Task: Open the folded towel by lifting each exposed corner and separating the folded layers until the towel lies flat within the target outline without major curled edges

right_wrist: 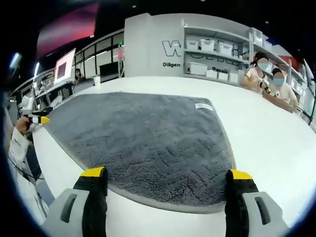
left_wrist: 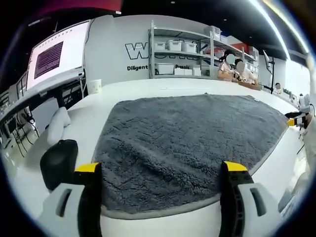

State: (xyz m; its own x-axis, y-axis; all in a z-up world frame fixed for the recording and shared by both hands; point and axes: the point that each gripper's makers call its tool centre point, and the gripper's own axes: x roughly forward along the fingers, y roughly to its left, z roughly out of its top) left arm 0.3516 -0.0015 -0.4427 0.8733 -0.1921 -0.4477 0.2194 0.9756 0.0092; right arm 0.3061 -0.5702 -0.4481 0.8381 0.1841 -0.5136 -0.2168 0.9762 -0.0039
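The grey towel (left_wrist: 187, 148) lies spread on the white worktop (left_wrist: 148, 89), its near edge just ahead of both the left tool (left_wrist: 160, 170) and the right tool (right_wrist: 168, 175), each with jaws wide apart and holding nothing, neither clearly nearer.

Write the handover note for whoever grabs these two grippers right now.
Left gripper: open, holding nothing, at the towel's near edge.
Right gripper: open, holding nothing, at the near edge too.
Towel: grey, spread in one layer on the white table, its label at a far corner.
Done: unfolding looks finished; no big curls visible.
Left: no outline can be made out, so check placement and smooth the edges.
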